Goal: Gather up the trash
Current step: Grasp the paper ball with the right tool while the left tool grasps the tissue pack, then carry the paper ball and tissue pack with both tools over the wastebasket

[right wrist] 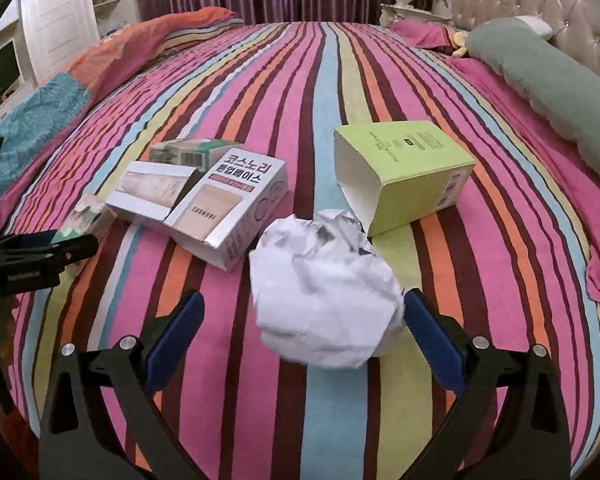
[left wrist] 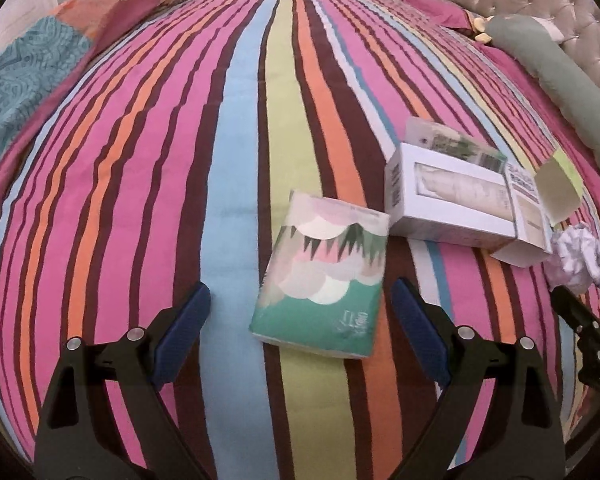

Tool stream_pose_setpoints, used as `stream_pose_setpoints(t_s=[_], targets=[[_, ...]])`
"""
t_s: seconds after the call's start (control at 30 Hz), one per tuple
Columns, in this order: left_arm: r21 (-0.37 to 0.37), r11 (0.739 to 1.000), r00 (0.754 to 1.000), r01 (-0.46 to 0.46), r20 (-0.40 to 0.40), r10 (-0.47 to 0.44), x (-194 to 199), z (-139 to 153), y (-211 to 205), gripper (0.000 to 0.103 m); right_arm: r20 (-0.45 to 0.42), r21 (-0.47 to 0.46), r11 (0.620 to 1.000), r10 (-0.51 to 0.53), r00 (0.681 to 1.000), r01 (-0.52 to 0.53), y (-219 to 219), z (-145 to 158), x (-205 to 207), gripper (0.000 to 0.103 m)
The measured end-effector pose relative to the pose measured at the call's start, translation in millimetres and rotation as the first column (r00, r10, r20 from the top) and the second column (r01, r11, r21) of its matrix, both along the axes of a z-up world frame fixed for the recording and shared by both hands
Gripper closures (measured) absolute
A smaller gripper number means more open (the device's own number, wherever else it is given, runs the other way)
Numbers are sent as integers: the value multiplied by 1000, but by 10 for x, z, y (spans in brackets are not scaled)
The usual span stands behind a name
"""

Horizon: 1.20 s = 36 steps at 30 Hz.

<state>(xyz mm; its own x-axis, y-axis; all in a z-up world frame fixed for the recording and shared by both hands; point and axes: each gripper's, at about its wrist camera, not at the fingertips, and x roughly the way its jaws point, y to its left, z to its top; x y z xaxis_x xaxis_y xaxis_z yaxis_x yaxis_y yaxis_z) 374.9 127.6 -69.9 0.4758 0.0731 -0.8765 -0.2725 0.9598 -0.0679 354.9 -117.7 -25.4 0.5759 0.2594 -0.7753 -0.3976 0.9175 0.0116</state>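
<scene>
On a bedspread (left wrist: 140, 160) of pink, brown, orange, blue and yellow-green stripes lies the trash: a white cosmetics carton (right wrist: 204, 200) printed with large Korean lettering, which reads something like "코스노리", over a red band, with small upside-down Latin letters on its beige panel that are too small to read surely; a lime-green open-ended cardboard box (right wrist: 408, 172) with fine dark print and a barcode, not legible; a soft tissue pack (left wrist: 324, 280) patterned with pale scallops over a green base, its writing blurred; and a crumpled ball of white paper (right wrist: 324, 292). The left gripper (left wrist: 300, 324) tilts steeply down over the bed, its blue-padded jaws wide apart, with the tissue pack lying between them and neither pad touching it. The right gripper (right wrist: 304, 332) points down at a shallower slant, its jaws also spread wide; the crumpled paper ball sits between them, close against the right-hand pad, though whether they touch cannot be told. The white carton lies just behind the tissue pack, with the green box beyond the paper ball.
</scene>
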Motion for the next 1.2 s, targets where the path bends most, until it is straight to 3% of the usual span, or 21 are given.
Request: stream_pose_setpoints(t_s=[0.07, 0.17, 0.2, 0.3, 0.67, 1.2], targets=[[33, 999, 1000, -7, -10, 8, 14, -29, -3, 29, -6, -7, 1000, -17, 1000, 16, 3, -22, 21, 10], [82, 997, 1000, -4, -3, 5, 23, -8, -19, 52, -9, -37, 998, -43, 999, 43, 4, -57, 43, 30], [83, 996, 1000, -12, -4, 13, 18, 1, -8, 52, -6, -47, 997, -57, 998, 57, -11, -62, 44, 40], [72, 997, 1000, -26, 1, 26, -9, 5, 8, 53, -5, -33, 996, -80, 997, 80, -65, -33, 28, 45], [30, 997, 997, -65, 43, 64, -287, 201, 38, 53, -9, 40, 996, -80, 997, 80, -122, 109, -175, 46], [29, 998, 995, -60, 76, 57, -1078, 482, -142, 53, -29, 132, 980, -149, 988, 151, -402, 310, -720, 46]])
